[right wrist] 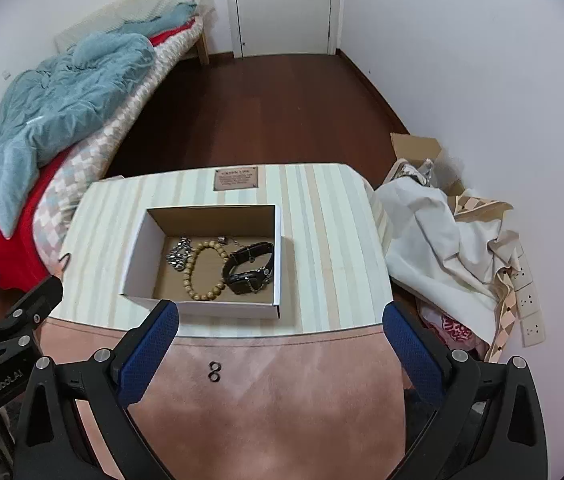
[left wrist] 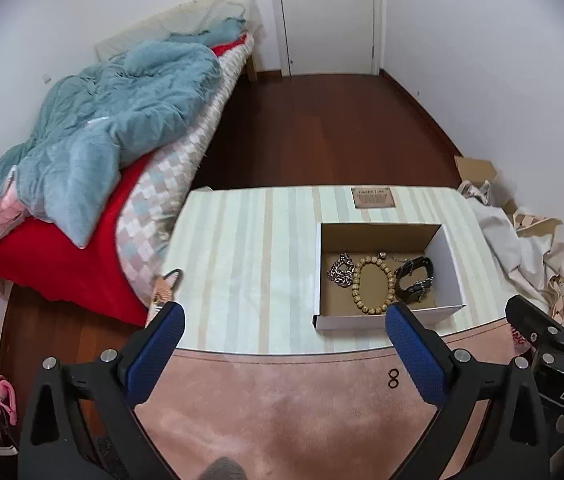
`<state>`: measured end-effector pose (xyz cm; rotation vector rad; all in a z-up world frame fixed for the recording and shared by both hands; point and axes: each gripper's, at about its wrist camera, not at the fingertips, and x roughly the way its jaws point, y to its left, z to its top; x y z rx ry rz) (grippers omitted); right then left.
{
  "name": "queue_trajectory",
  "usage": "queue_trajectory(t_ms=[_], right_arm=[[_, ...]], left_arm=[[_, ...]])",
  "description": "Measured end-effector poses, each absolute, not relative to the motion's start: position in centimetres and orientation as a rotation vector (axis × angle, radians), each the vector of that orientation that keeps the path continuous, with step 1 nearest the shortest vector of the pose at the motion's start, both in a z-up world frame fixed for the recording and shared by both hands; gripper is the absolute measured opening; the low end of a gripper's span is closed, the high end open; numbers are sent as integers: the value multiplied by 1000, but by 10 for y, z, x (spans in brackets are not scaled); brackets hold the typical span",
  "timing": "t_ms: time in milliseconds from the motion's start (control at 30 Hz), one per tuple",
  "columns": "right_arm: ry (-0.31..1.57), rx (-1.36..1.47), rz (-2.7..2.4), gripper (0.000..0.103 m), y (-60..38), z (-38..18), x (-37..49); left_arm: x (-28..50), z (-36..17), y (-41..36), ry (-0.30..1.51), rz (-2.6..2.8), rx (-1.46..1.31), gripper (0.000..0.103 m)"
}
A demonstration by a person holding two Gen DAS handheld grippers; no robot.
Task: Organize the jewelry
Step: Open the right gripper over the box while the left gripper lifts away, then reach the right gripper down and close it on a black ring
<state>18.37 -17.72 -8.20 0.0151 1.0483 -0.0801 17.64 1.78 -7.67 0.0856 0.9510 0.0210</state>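
Observation:
An open white cardboard box (left wrist: pixel 452 264) (right wrist: pixel 137 256) stands on the striped table. In it lie a silver chain (left wrist: pixel 340 270) (right wrist: pixel 177 258), a wooden bead bracelet (left wrist: pixel 374 284) (right wrist: pixel 203 270) and a black strap watch (left wrist: pixel 414 280) (right wrist: pixel 249 268). Two small black rings (left wrist: pixel 392 378) (right wrist: pixel 214 372) lie on the pink cloth in front of the box. My left gripper (left wrist: pixel 284 320) is open and empty, above the pink cloth, left of the box. My right gripper (right wrist: pixel 279 320) is open and empty, just in front of the box, above the rings.
The table (right wrist: pixel 322 220) has a striped cover and a pink cloth (right wrist: pixel 265 400) at the near side. A bed with a blue blanket (left wrist: pixel 113 112) stands left. Crumpled fabric and a carton (right wrist: pixel 450 232) lie right of the table. A closed door (right wrist: pixel 286 4) is at the back.

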Motion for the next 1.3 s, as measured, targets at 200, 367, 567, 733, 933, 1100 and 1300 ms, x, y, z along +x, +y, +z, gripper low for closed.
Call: queue_trajectory(t_ms=[200,367,567,733,933,1100,1300], right_arm=[[986,10,-71,103,-171,-48,151],[928,-11,-82,103,-167,-24,130],[898,29,-59,103,-166,-6,110],[939,66,-58,103,-170,-34,103],[1072,117,34,63,-161,-132,124],[1152,134,80,49,-145,-205,148],[1199,98,97,48,-127,-251,160]], left_arm=[[146,-47,25,895,14,71,102],[123,-24,26,830,13,78,102],[108,-18,34,816,45,54,102],[105,-50,46,834,148,82,102],[115,-131,66,981,258,114,102],[126,-195,78,1098,332,149,102],[136,-231,91,1153,386,183,102]])
